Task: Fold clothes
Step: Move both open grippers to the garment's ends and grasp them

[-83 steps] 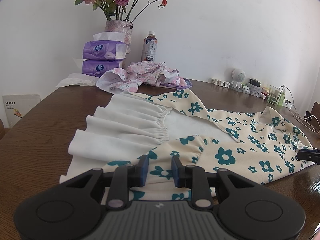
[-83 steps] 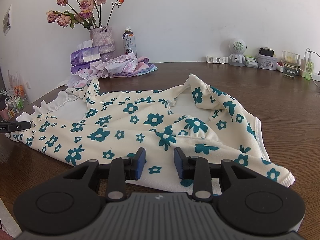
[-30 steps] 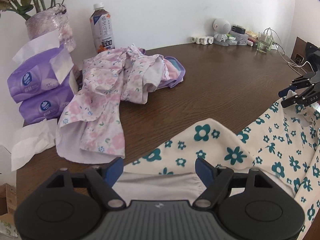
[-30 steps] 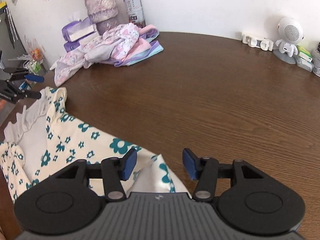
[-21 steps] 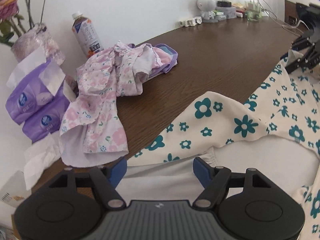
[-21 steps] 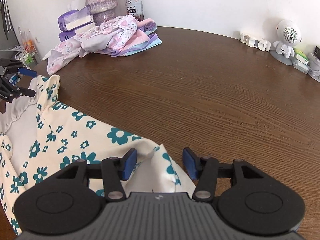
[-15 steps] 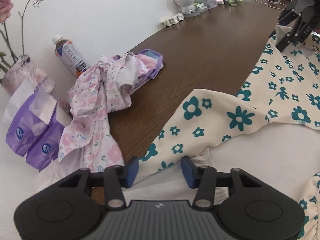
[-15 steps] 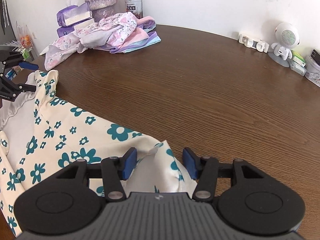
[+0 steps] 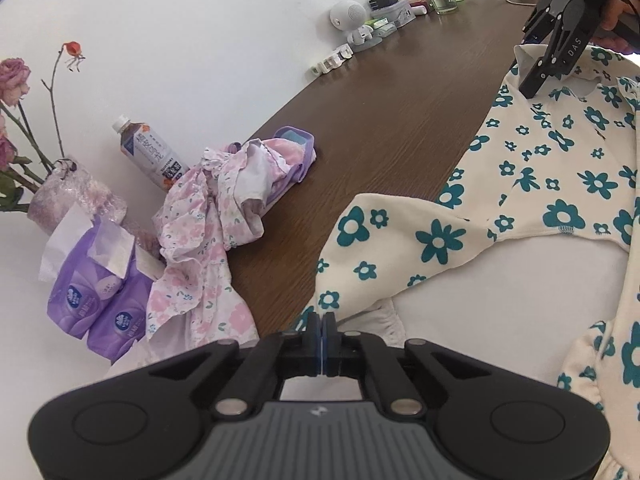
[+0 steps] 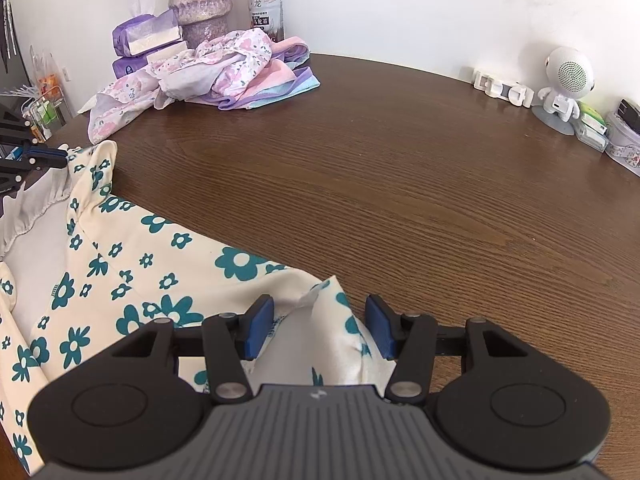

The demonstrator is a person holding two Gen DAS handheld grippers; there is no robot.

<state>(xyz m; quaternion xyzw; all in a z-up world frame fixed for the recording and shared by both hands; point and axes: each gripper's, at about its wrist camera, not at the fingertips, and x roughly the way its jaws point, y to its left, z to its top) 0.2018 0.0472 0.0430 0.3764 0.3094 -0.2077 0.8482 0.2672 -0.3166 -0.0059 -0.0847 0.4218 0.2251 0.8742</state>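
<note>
A cream garment with teal flowers (image 9: 520,184) and a white lining lies spread on the brown table (image 9: 380,120). My left gripper (image 9: 322,326) is shut on its near ruffled corner; the right wrist view shows that gripper (image 10: 60,157) pinching the same corner at the far left. My right gripper (image 10: 320,316) stands open, with the garment's (image 10: 132,248) collar end bunched up between its blue pads (image 10: 260,324). The pads do not visibly press on the cloth. In the left wrist view the right gripper (image 9: 530,60) hovers spread over the collar at the top right.
A pile of pink floral and pastel clothes (image 9: 224,208) lies at the table's back, next to purple tissue packs (image 9: 92,300), a vase (image 9: 72,196) and a tea bottle (image 9: 150,156). A small white robot figure (image 10: 566,80), boxes and cables line the wall.
My left gripper's jaws went from wide apart to shut on the garment's corner, and the hand rolled, tilting its view. My right gripper stayed put with the same gap.
</note>
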